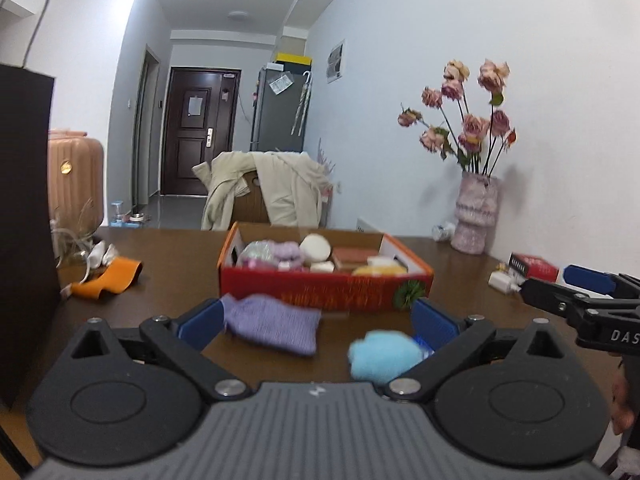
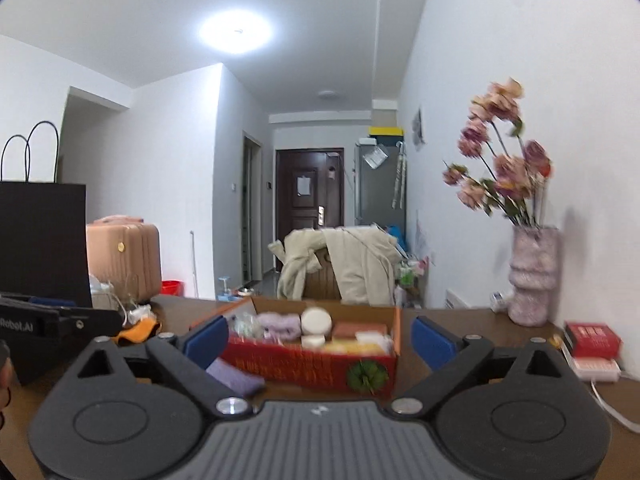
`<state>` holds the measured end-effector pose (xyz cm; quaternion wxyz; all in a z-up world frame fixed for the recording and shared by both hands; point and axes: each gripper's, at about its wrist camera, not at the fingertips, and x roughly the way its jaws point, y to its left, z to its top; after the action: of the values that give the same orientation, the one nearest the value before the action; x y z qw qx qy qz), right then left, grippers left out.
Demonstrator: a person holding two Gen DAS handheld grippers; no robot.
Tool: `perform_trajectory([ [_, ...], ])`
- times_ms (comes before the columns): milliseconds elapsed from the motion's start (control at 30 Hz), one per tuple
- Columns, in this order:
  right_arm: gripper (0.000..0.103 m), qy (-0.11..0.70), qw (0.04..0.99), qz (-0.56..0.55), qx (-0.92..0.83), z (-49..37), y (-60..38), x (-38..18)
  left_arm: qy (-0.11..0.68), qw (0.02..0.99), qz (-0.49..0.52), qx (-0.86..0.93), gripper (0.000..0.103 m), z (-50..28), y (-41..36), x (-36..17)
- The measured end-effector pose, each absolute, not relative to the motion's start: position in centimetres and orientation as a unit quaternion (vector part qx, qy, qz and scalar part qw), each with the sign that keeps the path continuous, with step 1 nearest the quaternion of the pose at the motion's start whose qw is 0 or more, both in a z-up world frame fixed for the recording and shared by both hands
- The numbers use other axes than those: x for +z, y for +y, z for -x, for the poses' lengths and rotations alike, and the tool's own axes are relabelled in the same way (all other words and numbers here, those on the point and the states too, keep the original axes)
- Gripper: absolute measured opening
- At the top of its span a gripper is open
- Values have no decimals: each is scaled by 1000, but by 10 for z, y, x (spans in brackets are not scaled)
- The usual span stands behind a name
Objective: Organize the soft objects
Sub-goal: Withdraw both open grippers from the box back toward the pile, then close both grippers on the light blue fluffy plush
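A red cardboard box [image 1: 324, 282] stands on the brown table [image 1: 180, 272], filled with soft items: a lilac cloth, white round pads and a yellow sponge. In front of it lie a purple knitted cloth [image 1: 276, 328] and a light blue fluffy piece [image 1: 380, 356]. My left gripper [image 1: 316, 324] is open wide around both; the cloth lies by its left pad and the blue piece by its right pad, neither pinched. My right gripper [image 2: 320, 340] is open and empty, facing the box [image 2: 312, 360], with the purple cloth [image 2: 236, 378] low at its left. It also shows in the left wrist view as the right gripper [image 1: 560, 285].
A black paper bag [image 1: 24, 220] stands at the table's left, with an orange item [image 1: 108, 280] beside it. A vase of pink flowers [image 1: 476, 216], a red book [image 1: 534, 266] and a white charger [image 1: 502, 281] sit along the right wall. A coat-draped chair [image 1: 264, 196] is behind the table.
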<state>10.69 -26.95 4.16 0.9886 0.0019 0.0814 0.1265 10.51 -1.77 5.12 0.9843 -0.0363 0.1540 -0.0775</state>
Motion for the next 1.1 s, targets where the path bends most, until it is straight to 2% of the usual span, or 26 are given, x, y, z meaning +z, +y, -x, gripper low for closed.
perform_trajectory([
  [267,98,144,980,7,138,-91,-272,2,195,978,44,-60,103,-106,-19,19],
  [400,93,181,973,-37,142,-108,-276,-8,205,974,48,-78,101,-127,-26,16],
  [500,82,208,963,-70,155,-128,-279,-14,220,969,49,-100,89,-150,-35,12],
  [567,73,227,956,-93,161,-144,-278,-20,240,963,56,-113,76,-170,-39,6],
  [633,67,246,949,-113,163,-162,-276,-26,264,953,73,-127,72,-193,-44,0],
  [767,49,275,933,-165,166,-200,-275,-42,299,937,105,-150,66,-233,-50,-16],
  [800,48,282,927,-179,168,-209,-275,-46,310,932,111,-153,64,-242,-52,-21],
  [867,43,303,914,-208,171,-227,-275,-56,332,920,126,-167,51,-258,-53,-28],
  [1100,34,306,906,-226,184,-251,-271,-71,362,888,188,-212,44,-285,-43,-48],
])
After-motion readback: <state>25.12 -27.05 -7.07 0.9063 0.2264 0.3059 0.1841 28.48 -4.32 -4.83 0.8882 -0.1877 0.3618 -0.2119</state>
